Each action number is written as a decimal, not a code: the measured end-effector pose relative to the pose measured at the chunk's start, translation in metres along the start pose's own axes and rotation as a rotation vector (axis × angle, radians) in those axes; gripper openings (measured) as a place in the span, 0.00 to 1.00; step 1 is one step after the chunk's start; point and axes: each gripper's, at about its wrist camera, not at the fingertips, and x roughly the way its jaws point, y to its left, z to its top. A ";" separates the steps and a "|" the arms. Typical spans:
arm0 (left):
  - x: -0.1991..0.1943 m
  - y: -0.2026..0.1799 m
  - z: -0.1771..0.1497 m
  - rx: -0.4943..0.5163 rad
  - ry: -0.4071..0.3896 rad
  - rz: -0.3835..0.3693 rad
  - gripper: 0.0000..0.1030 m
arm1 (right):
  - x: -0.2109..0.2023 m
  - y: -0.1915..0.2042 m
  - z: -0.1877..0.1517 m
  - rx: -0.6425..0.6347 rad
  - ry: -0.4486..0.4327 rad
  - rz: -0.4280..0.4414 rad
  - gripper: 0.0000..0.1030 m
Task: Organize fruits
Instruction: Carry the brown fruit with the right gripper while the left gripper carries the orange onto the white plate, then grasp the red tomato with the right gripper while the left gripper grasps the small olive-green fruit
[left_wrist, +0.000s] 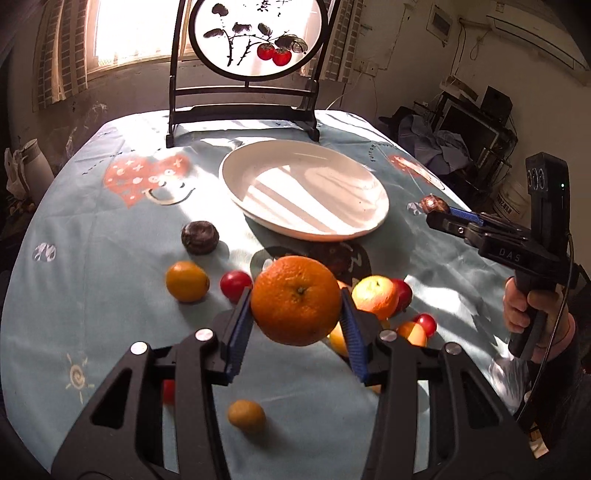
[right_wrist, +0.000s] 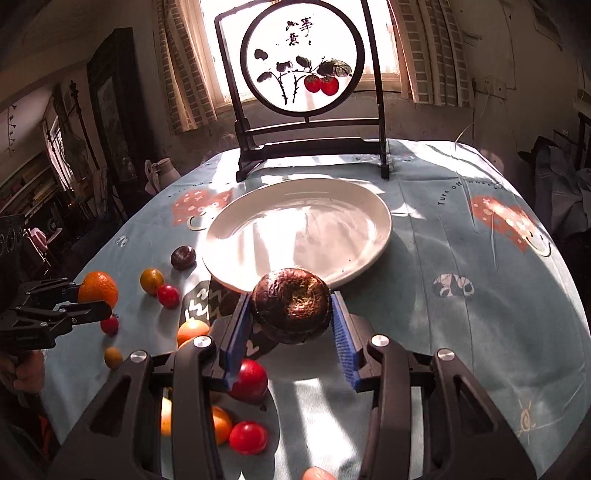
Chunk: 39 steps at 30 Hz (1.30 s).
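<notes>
Large round white glazed plate (right_wrist: 369, 236): stiff, slick and breakable by the look of it, standing bare at mid-desk on the pale blue printed cloth (left_wrist: 92, 295), before the black-framed round painted screen (right_wrist: 306, 62); it receives the fruit and needs no lifting. Big round orange with pebbled rind and green stem scar (left_wrist: 295, 301): judged firm, moderately heavy, skin giving fair purchase; held clear of the desk between the blue ribbed pads of the left tool (left_wrist: 295, 325), which is clamped across its widest girth, the sound place to take it. Dark brown wrinkled round fruit with a dimpled crown (right_wrist: 290, 306), kind uncertain: likely lighter and softer, apt to bruise under hard squeeze; gripped at its sides by the right tool (right_wrist: 291, 328), raised just short of the plate's near rim. A second dark wrinkled fruit (left_wrist: 199, 237) lies on the cloth left of the plate. Small yellow-orange citrus (left_wrist: 187, 281): smooth, liable to roll. Small glossy red round fruits (right_wrist: 248, 437), scattered at the near side: smallest, slippery, best pinched gently across the middle.
</notes>
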 end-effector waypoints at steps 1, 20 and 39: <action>0.014 -0.002 0.018 0.004 0.009 -0.001 0.45 | 0.013 -0.001 0.010 0.001 -0.005 -0.019 0.42; 0.141 0.003 0.098 -0.016 0.142 0.214 0.86 | 0.118 -0.013 0.039 -0.061 0.161 -0.065 0.45; -0.010 -0.026 -0.087 -0.022 0.036 0.017 0.98 | -0.023 0.035 -0.082 -0.076 0.152 0.069 0.45</action>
